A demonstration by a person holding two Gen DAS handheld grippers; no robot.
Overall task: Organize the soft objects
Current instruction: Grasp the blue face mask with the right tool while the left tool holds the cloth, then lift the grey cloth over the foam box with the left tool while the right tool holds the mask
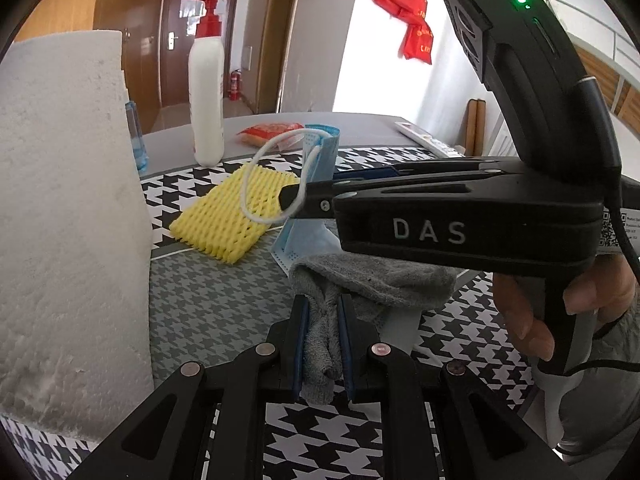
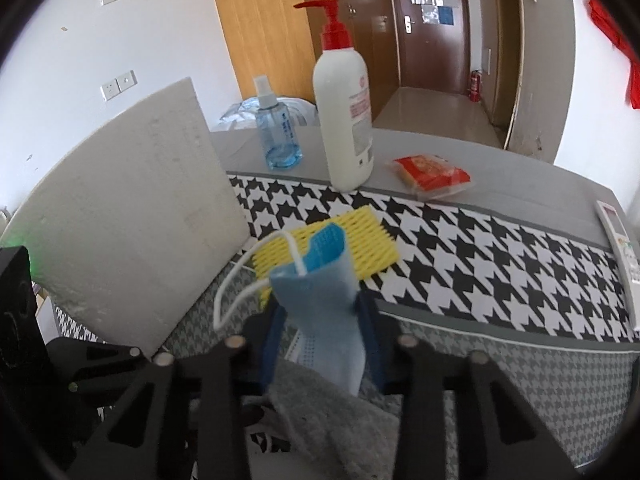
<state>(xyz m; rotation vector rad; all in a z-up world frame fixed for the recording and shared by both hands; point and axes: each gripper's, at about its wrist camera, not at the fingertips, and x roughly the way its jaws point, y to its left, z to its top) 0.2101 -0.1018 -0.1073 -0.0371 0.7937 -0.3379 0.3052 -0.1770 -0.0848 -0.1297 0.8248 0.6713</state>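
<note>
My left gripper (image 1: 323,336) is shut on a grey sock (image 1: 372,280), which bunches between the blue pads and spreads beyond them over the grey houndstooth mat (image 1: 208,304). My right gripper (image 2: 320,324) is shut on a blue face mask (image 2: 320,300) and holds it upright, its white ear loop (image 2: 232,292) hanging left. In the left wrist view the right gripper (image 1: 294,200) crosses from the right above the sock, with the mask (image 1: 316,236) hanging from it. A yellow foam net (image 1: 232,216) lies flat on the cloth behind; it also shows in the right wrist view (image 2: 372,244).
A white foam block (image 1: 68,220) stands close on the left. A white pump bottle (image 2: 346,120), a blue spray bottle (image 2: 280,132) and a red snack packet (image 2: 430,176) stand at the table's far side. A remote (image 2: 618,248) lies at the right edge.
</note>
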